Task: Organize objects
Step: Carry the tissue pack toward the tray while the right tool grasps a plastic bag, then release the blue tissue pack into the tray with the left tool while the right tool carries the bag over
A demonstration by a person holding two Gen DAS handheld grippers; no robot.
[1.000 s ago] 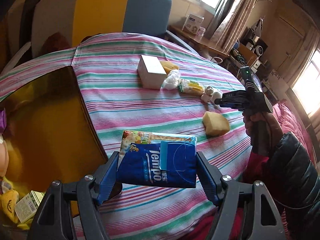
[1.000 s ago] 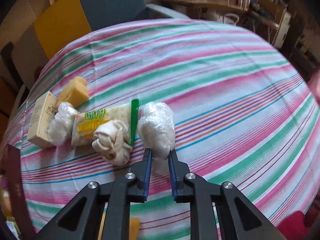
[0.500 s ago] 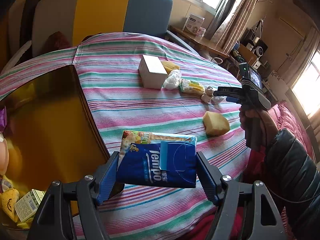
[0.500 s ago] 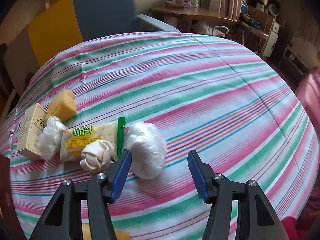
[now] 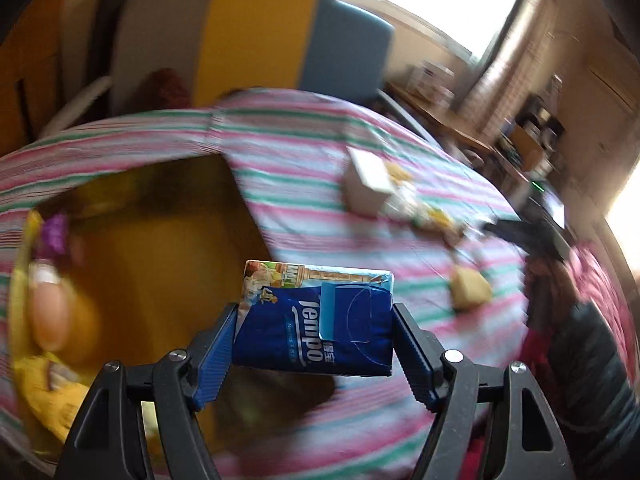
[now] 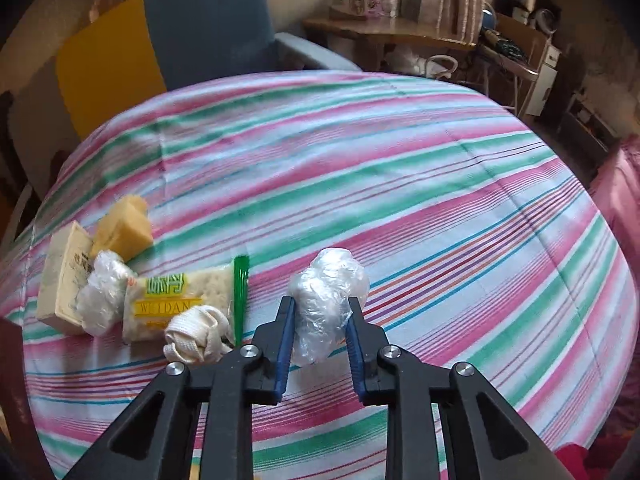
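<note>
My left gripper [image 5: 313, 316] is shut on a blue Tempo tissue pack [image 5: 316, 320] and holds it above the table beside a brown cardboard box [image 5: 160, 272]. My right gripper [image 6: 320, 312] is shut on a clear plastic-wrapped bundle [image 6: 326, 300], holding it just over the striped cloth. To its left lie a white knotted cloth [image 6: 198, 334], a Weidan cracker packet [image 6: 180, 296], a second plastic bundle [image 6: 102, 294], a beige carton [image 6: 64, 280] and a yellow sponge [image 6: 122, 232]. The right gripper also shows in the blurred left wrist view [image 5: 520, 228].
The box holds a purple item [image 5: 54, 232], a pink one [image 5: 50, 316] and yellow items [image 5: 52, 392]. Another yellow sponge [image 5: 470, 290] lies near the table's right edge. An armchair [image 6: 192, 40] stands behind the table, a wooden desk [image 6: 384, 34] beyond it.
My right gripper closed on the plastic bundle, which now sits between its fingers. My left gripper swung left with the tissue pack, toward the box; its view is motion-blurred.
</note>
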